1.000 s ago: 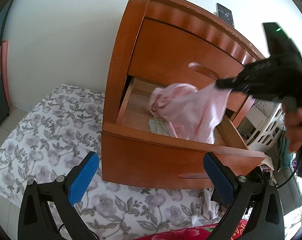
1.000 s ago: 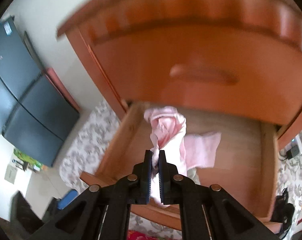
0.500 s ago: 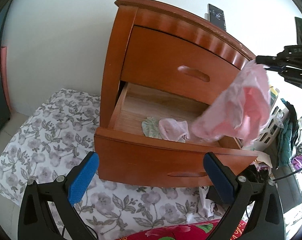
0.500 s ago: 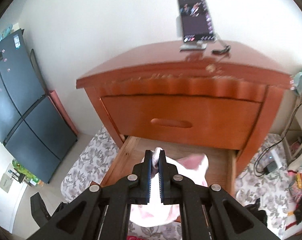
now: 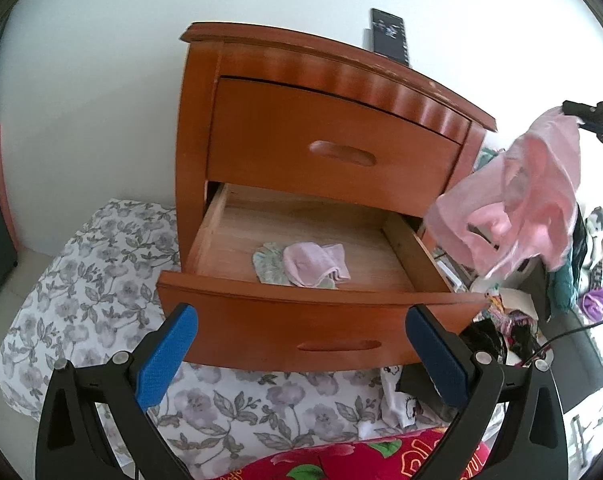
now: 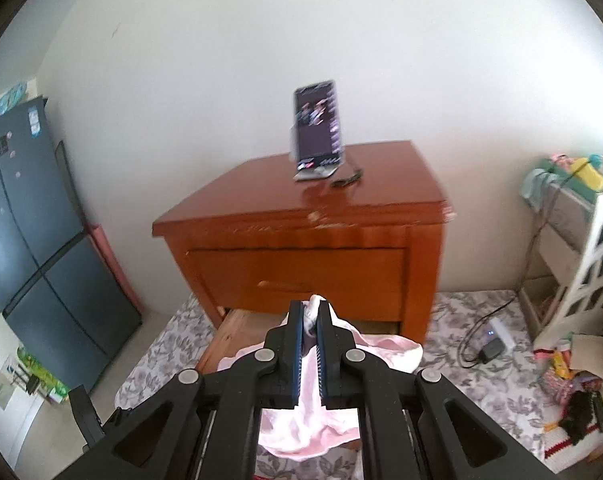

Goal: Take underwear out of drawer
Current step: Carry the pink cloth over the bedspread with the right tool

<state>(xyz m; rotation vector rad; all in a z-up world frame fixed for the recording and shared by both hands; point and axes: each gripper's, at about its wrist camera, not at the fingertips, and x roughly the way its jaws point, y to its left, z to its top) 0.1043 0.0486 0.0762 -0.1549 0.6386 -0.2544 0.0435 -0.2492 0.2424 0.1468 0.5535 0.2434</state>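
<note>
Pink underwear (image 5: 517, 196) hangs in the air to the right of the wooden nightstand (image 5: 301, 128), clear of its open lower drawer (image 5: 301, 304). My right gripper (image 6: 310, 320) is shut on the top edge of that underwear (image 6: 313, 412), high above the drawer; its tip (image 5: 573, 109) shows in the left wrist view. Inside the drawer lie a folded pale pink garment (image 5: 315, 262) and a green patterned piece (image 5: 269, 264). My left gripper (image 5: 301, 360) stands open in front of the drawer face, holding nothing.
A phone (image 6: 315, 128) stands on a holder on the nightstand top. A floral sheet (image 5: 93, 288) covers the floor around it. A dark fridge (image 6: 33, 248) stands at left. A white rack (image 6: 581, 264), a charger cable (image 6: 485, 344) and heaped clothes (image 5: 561, 280) lie at right.
My right gripper has lifted the pink underwear up out of the drawer and away to the right. The left gripper view has backed off from the nightstand a little.
</note>
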